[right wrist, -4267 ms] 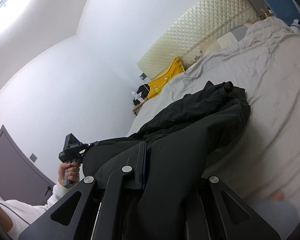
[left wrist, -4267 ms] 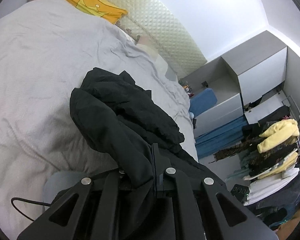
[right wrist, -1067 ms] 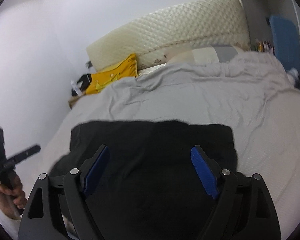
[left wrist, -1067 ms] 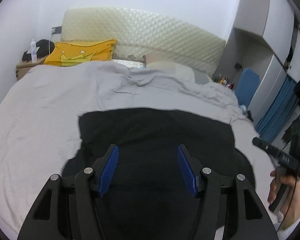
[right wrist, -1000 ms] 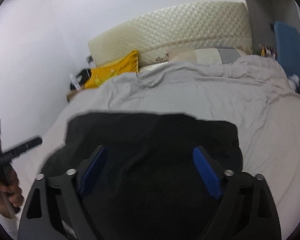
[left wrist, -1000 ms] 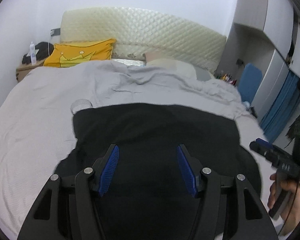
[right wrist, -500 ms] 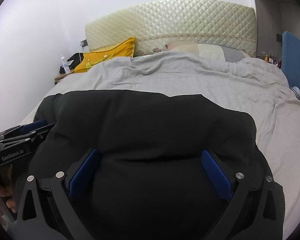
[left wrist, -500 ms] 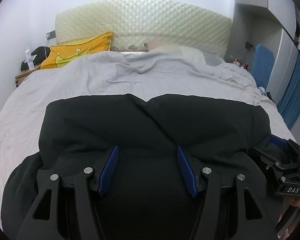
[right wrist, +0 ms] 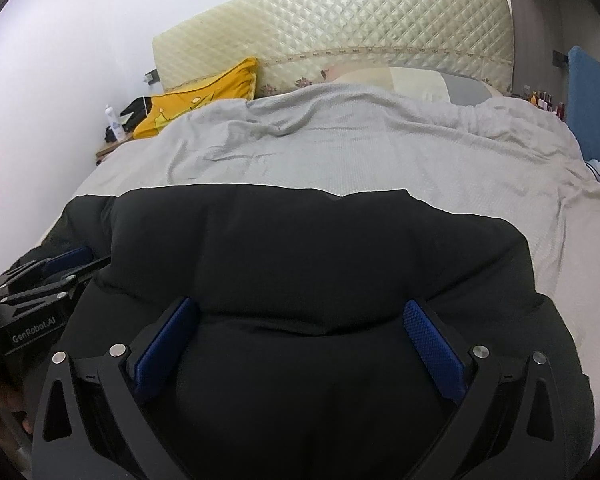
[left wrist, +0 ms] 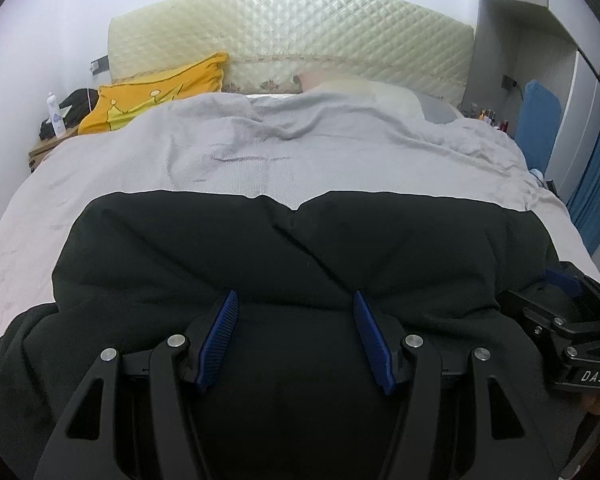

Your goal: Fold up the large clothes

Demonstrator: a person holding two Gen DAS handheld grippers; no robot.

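A large black padded garment (left wrist: 300,256) lies spread flat across the near part of the grey bed (left wrist: 260,160); it also fills the lower right wrist view (right wrist: 308,264). My left gripper (left wrist: 294,304) is open, its blue pads (left wrist: 220,332) just above the garment's near edge, holding nothing. My right gripper (right wrist: 300,312) is open wide over the same edge, blue pads (right wrist: 432,344) apart and empty. The right gripper shows at the right edge of the left wrist view (left wrist: 572,320). The left gripper shows at the left edge of the right wrist view (right wrist: 40,276).
A yellow pillow (left wrist: 156,96) and a pale pillow (left wrist: 364,92) lie at the quilted headboard (left wrist: 292,36). A nightstand with a bottle (left wrist: 56,116) stands far left. A blue chair (left wrist: 540,120) and blue curtain (left wrist: 596,184) are at the right.
Both grippers held the bunched garment 4.3 s ago. Since then it has been spread flat on the bed, both grippers have opened, and they have come down close over its near edge.
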